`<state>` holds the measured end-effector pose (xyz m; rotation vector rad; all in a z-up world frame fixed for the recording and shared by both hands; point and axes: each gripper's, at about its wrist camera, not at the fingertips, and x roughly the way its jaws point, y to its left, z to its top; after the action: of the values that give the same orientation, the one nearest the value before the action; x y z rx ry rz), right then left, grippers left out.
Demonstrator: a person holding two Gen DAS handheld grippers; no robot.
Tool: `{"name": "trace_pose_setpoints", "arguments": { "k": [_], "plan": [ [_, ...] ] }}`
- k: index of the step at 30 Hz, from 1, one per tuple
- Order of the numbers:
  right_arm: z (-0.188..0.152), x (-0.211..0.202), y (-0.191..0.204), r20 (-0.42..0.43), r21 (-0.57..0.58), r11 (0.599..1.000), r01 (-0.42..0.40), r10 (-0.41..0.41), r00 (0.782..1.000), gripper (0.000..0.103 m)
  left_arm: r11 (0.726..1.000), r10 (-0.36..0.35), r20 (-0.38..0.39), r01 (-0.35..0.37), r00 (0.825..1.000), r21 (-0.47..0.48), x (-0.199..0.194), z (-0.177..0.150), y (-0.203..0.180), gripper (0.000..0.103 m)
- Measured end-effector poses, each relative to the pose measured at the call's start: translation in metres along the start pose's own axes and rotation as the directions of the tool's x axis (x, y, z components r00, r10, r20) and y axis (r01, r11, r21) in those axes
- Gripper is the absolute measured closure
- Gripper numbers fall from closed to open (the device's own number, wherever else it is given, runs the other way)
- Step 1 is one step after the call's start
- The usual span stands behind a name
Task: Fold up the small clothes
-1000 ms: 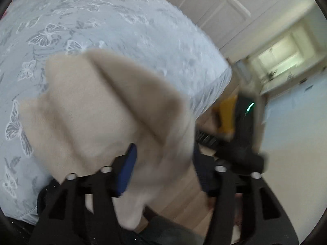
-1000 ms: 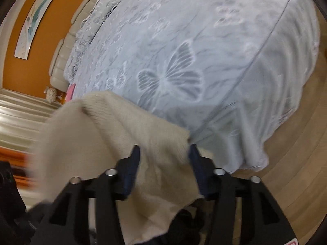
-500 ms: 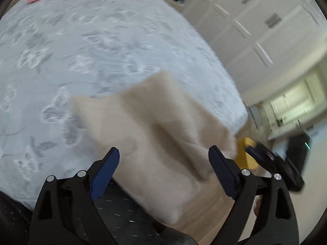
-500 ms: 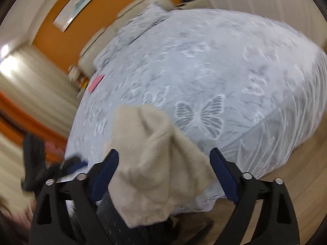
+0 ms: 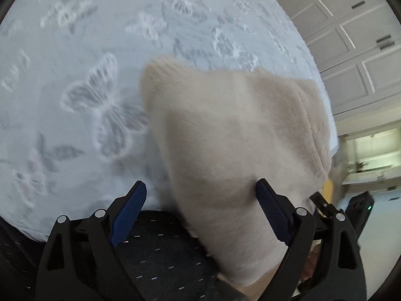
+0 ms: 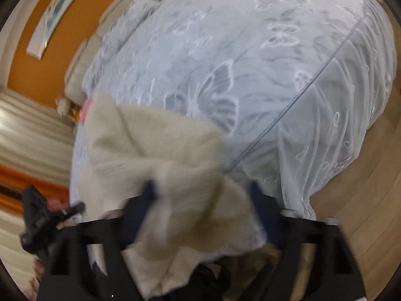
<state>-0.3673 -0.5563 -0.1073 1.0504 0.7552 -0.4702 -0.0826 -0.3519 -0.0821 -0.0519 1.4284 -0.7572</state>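
A beige fleece garment (image 5: 225, 130) lies crumpled over the near edge of a bed (image 5: 100, 50) that has a pale blue butterfly cover. My left gripper (image 5: 200, 184) stands open just above it, with the cloth's lower part between the blue pads (image 5: 130, 208), which do not press on it. In the right wrist view the same garment (image 6: 155, 145) is bunched between the wide-apart jaws of my right gripper (image 6: 201, 185), which is open and blurred. The left gripper's body (image 6: 37, 213) shows at that view's left edge.
A person's dark dotted clothing (image 5: 160, 255) is right below the left gripper. White cabinet doors (image 5: 351, 37) stand beyond the bed. A pink item (image 6: 86, 110) lies further up the bed (image 6: 250, 62), near an orange wall (image 6: 62, 37). Wooden floor (image 6: 363, 213) runs beside it.
Both grippers were closed on the garment and have opened wide. The garment has dropped onto the bed's edge. The left gripper has rolled and come lower over the bed.
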Motion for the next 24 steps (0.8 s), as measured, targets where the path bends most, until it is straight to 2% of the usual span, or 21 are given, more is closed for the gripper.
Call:
{"name": "trace_pose_setpoints", "arguments": {
  "k": [4,6,8,9,10,11,12,13,14,17,20,22,24],
  "plan": [
    [0.002,0.031,-0.013,-0.062,0.068,0.997,-0.033,0.037,0.997,0.005,0.997,-0.058,-0.036,0.056,0.998,-0.049,0.018,-0.002,0.001,0.012],
    [0.002,0.046,-0.021,-0.086,0.157,0.979,-0.131,0.145,0.986,0.005,0.995,-0.071,-0.066,0.066,0.995,-0.068,0.034,-0.001,0.002,0.010],
    [0.001,0.057,-0.024,-0.090,0.235,0.948,-0.215,0.242,0.966,0.028,0.984,-0.133,-0.101,0.119,0.986,-0.133,0.048,-0.001,0.011,0.009],
    [0.001,0.059,-0.021,-0.089,0.247,0.941,-0.229,0.258,0.962,0.035,0.968,-0.187,-0.113,0.164,0.976,-0.188,0.054,0.000,0.018,0.010],
    [0.002,0.056,-0.015,-0.089,0.240,0.948,-0.208,0.235,0.968,0.058,0.961,-0.205,-0.110,0.178,0.973,-0.214,0.053,0.001,0.022,0.020],
    [0.003,0.050,-0.011,-0.079,0.235,0.946,-0.221,0.245,0.966,0.064,0.953,-0.221,-0.109,0.191,0.969,-0.234,0.048,0.003,0.026,0.037],
    [0.006,0.037,-0.003,-0.058,0.241,0.944,-0.227,0.248,0.967,0.069,0.950,-0.235,-0.104,0.206,0.966,-0.236,0.042,0.005,0.027,0.045],
    [0.008,0.024,0.007,-0.039,0.233,0.945,-0.230,0.246,0.969,0.072,0.947,-0.250,-0.102,0.221,0.963,-0.232,0.034,0.007,0.028,0.056],
    [0.009,0.015,0.017,-0.028,0.218,0.947,-0.234,0.246,0.969,0.073,0.944,-0.269,-0.094,0.243,0.959,-0.224,0.021,0.010,0.029,0.059],
    [0.017,-0.022,0.079,0.012,0.115,0.948,-0.297,0.298,0.955,0.077,0.942,-0.290,-0.048,0.276,0.956,-0.192,-0.016,0.020,0.030,0.060],
    [0.021,-0.041,0.139,0.024,0.007,0.943,-0.333,0.333,0.943,0.078,0.937,-0.317,0.005,0.314,0.948,-0.154,-0.069,0.035,0.039,0.060],
    [0.024,-0.048,0.188,0.027,-0.063,0.926,-0.373,0.375,0.927,0.078,0.935,-0.328,0.049,0.332,0.943,-0.125,-0.115,0.046,0.052,0.060],
    [0.020,-0.052,0.236,0.026,-0.125,0.897,-0.425,0.431,0.902,0.078,0.939,-0.327,0.103,0.335,0.939,-0.079,-0.166,0.059,0.070,0.060]
  ]
}}
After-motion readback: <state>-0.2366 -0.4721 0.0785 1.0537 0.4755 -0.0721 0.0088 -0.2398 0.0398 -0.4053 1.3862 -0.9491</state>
